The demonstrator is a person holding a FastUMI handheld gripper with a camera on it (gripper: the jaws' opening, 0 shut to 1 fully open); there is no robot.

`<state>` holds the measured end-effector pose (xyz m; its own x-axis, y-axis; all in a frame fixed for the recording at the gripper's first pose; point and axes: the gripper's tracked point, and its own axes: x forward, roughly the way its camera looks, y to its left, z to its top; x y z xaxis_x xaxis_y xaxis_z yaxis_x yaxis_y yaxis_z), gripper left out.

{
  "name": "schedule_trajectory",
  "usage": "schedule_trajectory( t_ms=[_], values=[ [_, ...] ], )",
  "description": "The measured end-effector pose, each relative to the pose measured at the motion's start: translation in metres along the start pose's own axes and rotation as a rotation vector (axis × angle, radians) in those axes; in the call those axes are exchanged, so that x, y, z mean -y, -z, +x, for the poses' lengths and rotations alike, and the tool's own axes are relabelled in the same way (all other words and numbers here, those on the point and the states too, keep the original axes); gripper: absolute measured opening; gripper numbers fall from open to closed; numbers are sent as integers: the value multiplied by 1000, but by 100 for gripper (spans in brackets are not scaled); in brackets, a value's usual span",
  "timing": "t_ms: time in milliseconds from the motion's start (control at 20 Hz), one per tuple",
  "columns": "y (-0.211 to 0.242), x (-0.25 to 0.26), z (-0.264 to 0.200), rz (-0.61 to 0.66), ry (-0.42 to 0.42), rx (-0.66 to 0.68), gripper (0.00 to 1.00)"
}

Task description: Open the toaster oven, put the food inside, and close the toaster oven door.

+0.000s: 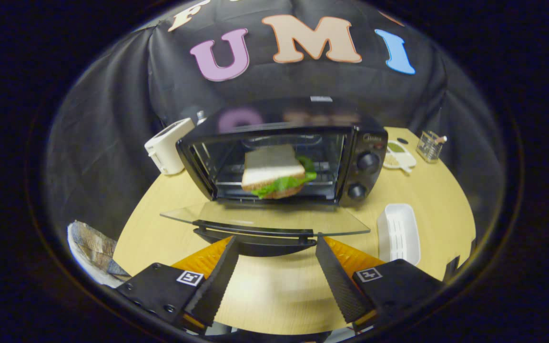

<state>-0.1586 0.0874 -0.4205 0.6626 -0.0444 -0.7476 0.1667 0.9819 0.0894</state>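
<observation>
Sandwich [277, 172] already inside the toaster oven [284, 159], sitting on the wire rack, lettuce spilling from between the bread slices; soft and easily crushed, but apparently needing no further handling. Glass door [265, 220] hanging open, lowered flat toward the fingers, its dark bar handle [254, 230] running along the near edge, just ahead of the fingertips. Gripper [277, 245] spread wide, holding nothing, one finger to each side of the handle's middle, tips close to it, contact impossible to confirm. Remaining step, by the look of it: swinging the door up and shut. Door likely stiff and hinged at the oven's base, glass smooth and slippery, so better taken by the handle, or lifted from beneath the handle bar, than pinched on the pane. Oven itself probably light enough to slide on the wooden table [274, 290] if shoved hard, so a gentle upward arc rather than a straight push. White tray [398, 232] lying to the right, beside the door, clear of its swing.
</observation>
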Motion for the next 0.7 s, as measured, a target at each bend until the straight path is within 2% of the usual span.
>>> schedule_trajectory(
  t_ms=[150, 300, 700],
  values=[
    [-45, -2, -4, -93, 11, 137, 99],
    [-68, -12, -8, -168, 10, 196, 99],
    [-96, 2, 8, -154, 36, 232, 100]
  ],
)
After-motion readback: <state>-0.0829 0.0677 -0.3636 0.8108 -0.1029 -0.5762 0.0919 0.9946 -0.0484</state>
